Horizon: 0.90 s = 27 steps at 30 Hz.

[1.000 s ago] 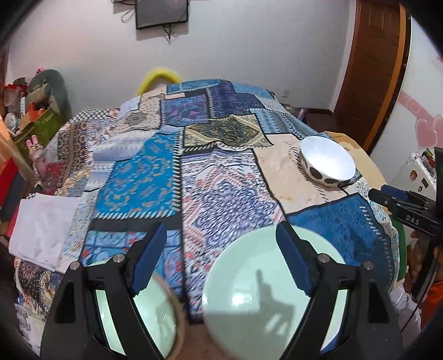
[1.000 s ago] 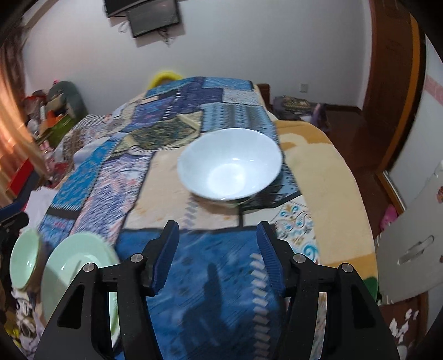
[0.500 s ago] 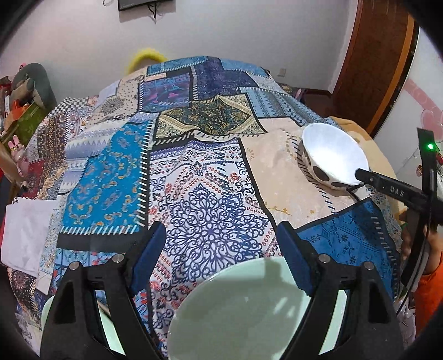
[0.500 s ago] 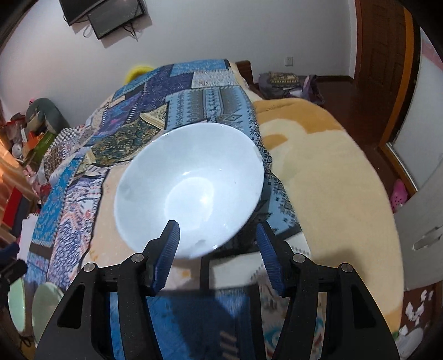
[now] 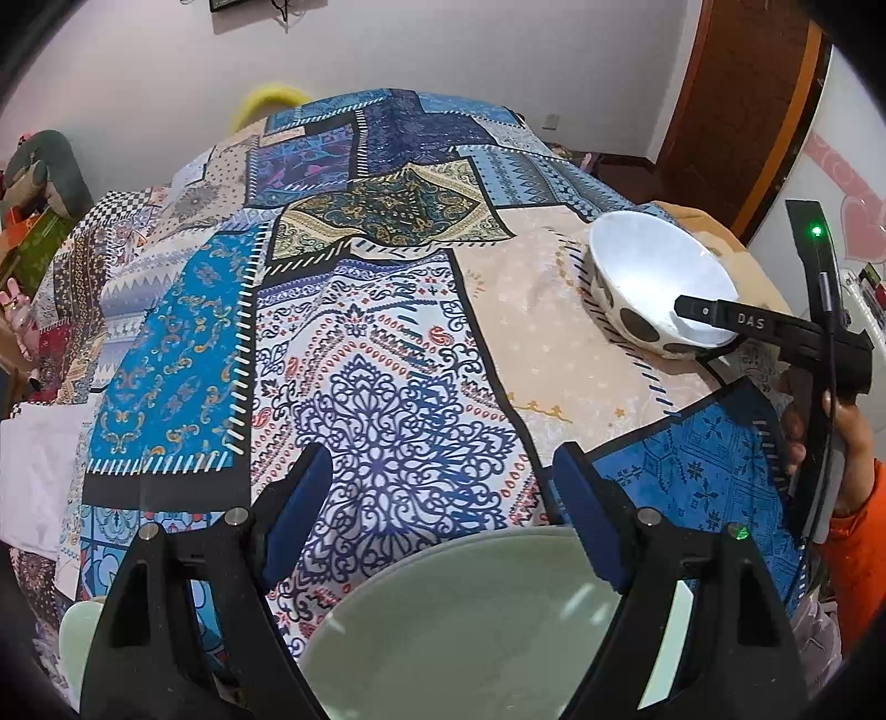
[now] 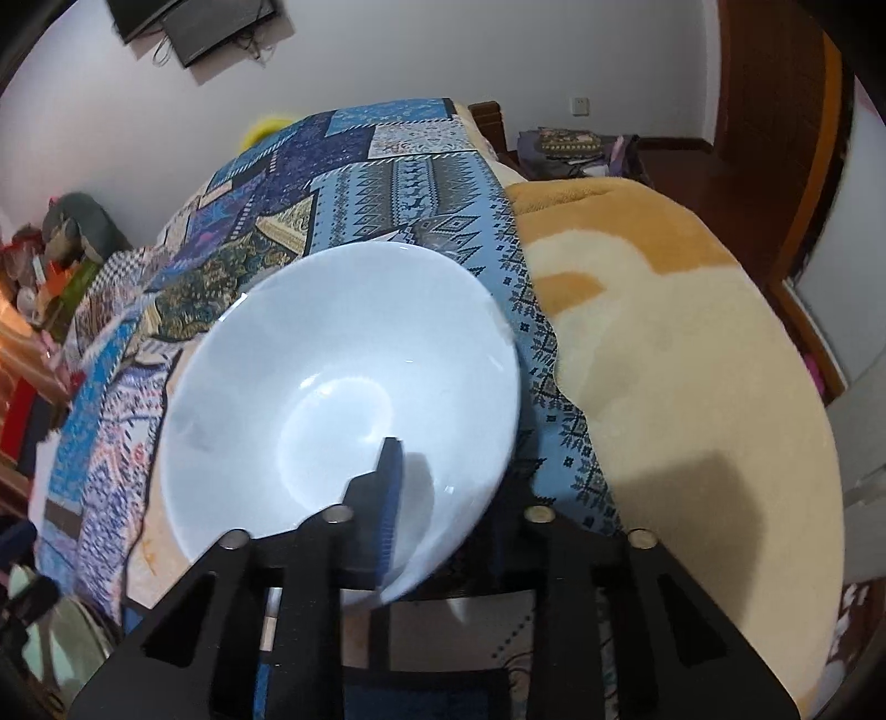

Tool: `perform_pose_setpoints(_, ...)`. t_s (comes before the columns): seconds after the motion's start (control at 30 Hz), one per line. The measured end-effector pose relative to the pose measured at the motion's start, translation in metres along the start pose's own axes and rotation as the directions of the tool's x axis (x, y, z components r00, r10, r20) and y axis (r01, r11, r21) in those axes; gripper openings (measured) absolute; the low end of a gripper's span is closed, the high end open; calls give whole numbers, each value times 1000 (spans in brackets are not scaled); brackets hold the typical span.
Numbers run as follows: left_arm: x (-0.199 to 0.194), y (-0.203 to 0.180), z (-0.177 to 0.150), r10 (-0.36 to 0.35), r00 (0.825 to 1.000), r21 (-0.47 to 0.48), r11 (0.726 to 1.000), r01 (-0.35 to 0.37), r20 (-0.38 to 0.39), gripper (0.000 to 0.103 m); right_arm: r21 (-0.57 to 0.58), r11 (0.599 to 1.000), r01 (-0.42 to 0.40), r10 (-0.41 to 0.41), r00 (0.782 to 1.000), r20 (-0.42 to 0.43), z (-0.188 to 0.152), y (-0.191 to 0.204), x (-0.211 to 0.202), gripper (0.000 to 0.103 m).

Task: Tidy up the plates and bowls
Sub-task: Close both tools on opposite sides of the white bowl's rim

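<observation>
Pale green plate [image 5: 470, 626] lies nearest, under the left gripper [image 5: 443, 493], its jaws wide and empty. Right gripper [image 6: 443, 498] pinches the near rim of the white bowl [image 6: 343, 399], likely slick, stiff and breakable, on a soft patchwork bedspread [image 5: 387, 387]; white wall [image 5: 443, 50] beyond.

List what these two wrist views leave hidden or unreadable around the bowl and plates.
- Right wrist view: the outer finger of the right gripper is hidden behind the wall of the white bowl, so its contact cannot be seen.
- Left wrist view: the near half of the green plate is cut off by the bottom edge and the left gripper.
- Left wrist view: a second pale green dish shows only a sliver behind the gripper's body.
</observation>
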State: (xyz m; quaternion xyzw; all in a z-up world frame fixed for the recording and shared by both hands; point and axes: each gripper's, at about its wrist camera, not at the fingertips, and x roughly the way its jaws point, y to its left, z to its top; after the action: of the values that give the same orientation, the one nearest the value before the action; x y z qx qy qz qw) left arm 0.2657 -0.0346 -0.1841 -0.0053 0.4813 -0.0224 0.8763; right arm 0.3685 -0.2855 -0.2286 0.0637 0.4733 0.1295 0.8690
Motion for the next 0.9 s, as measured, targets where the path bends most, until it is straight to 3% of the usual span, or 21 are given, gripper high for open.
perform_pose_setpoints(0.37, -2, -17, 10, -17, 1000, 22, 1000, 17, 11, 82, -179, 981, -72, 68, 997, -27, -13, 33, -9, 21)
perform_pose_setpoints(0.63, 14, -31, 16, -48, 998, 14, 999, 49, -34, 82, -268, 953, -140, 121, 989, -87, -33, 59, -13, 21)
perform_pose_setpoints(0.8, 32, -36, 24, -54, 996, -2, 999, 54, -70, 82, -264, 952, -154, 130, 986, -105, -39, 61, -15, 22)
perform_pose_setpoints(0.9, 43, -36, 26, -64, 993, -12, 998, 63, -96, 75, -255, 955, -152, 128, 986, -111, -38, 61, -13, 22)
